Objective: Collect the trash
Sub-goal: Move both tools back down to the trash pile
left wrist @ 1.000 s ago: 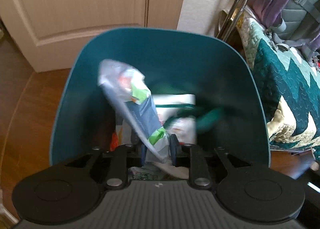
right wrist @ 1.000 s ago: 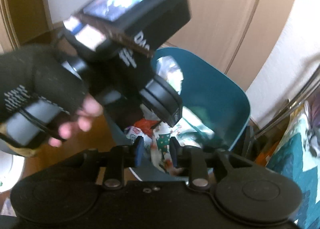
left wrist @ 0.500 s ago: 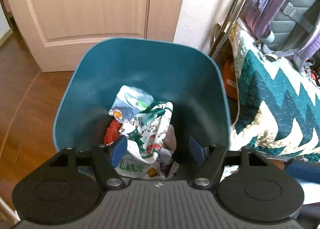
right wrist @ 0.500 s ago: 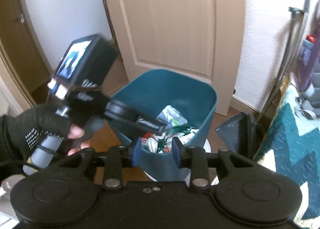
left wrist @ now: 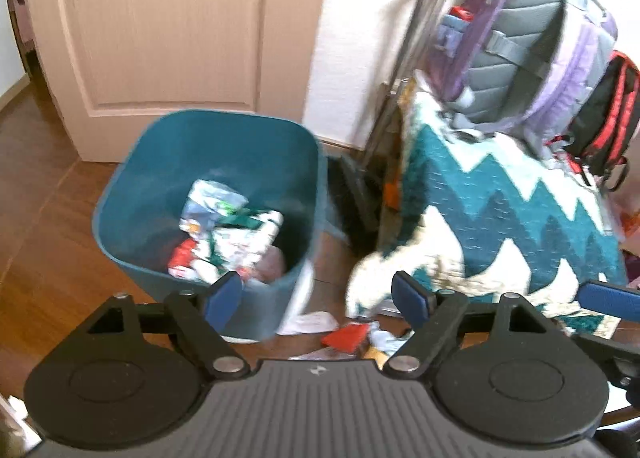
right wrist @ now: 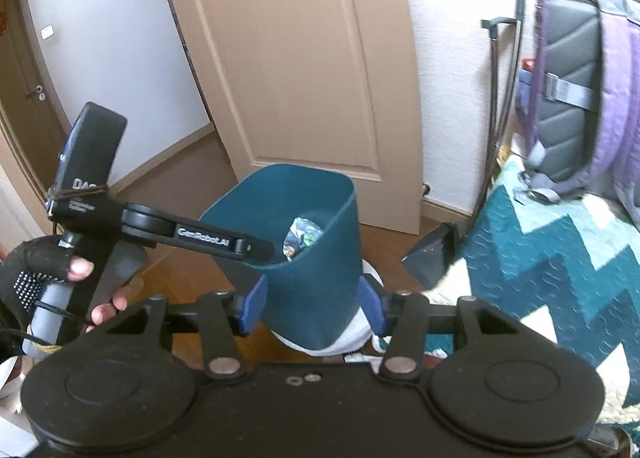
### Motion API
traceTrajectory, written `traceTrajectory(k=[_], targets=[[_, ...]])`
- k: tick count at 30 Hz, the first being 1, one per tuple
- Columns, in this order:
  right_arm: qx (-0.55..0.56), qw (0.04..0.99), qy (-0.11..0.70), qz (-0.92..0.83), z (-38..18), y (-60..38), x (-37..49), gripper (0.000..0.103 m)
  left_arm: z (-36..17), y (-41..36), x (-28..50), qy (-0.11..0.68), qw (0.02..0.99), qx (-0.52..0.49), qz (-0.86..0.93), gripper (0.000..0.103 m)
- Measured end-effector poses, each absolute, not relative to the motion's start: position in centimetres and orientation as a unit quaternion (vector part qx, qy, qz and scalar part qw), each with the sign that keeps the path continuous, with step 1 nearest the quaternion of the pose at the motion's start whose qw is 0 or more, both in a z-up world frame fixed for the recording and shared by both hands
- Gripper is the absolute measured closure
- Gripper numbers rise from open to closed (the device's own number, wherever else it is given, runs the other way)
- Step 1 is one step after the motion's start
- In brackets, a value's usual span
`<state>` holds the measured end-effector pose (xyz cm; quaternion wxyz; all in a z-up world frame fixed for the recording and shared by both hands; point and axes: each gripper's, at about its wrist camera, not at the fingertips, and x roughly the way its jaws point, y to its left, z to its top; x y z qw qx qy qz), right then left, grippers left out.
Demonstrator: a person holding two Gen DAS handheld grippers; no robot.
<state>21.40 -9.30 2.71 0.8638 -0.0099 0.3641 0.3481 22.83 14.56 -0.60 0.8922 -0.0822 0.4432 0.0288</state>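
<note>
Floor scraps (left wrist: pixel 344 338) show only from the left gripper (left wrist: pixel 318 298); both grippers, the right gripper (right wrist: pixel 312 308) too, opening empty.

A purple and grey backpack (left wrist: pixel 520 38) sits on a teal zigzag quilt (left wrist: pixel 520 218), with a red and black bag (left wrist: pixel 604 114) beside it and a beige door (right wrist: pixel 296 58) behind.

Teal bin (left wrist: pixel 132 194) stands upright by the door, crumpled wrappers (left wrist: pixel 228 234) inside; more scraps (left wrist: pixel 348 336) lie on the floor right of it.
</note>
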Motion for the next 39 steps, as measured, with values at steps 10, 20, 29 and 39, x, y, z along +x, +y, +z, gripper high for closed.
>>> traceTrajectory(k=[10,20,29,39], targets=[[-0.003,0.853,0.399,0.336,-3.3,-16.5,22.8,0.05,-6.7,7.2,22.2,0.452,0.886,-0.099,0.022,0.015],[-0.036,0.818,0.485,0.306,-15.0,-18.8,25.1,0.05,-20.5,4.7,24.6,0.553,0.827,-0.094,0.037,0.014],[-0.099,0.751,0.568,0.322,-27.0,-17.0,27.8,0.05,-33.3,3.5,27.7,0.641,0.761,-0.09,0.043,0.014],[-0.217,0.691,0.587,0.362,-39.3,-13.6,29.3,0.051,-45.0,2.6,30.5,0.704,0.707,-0.064,0.002,0.014]])
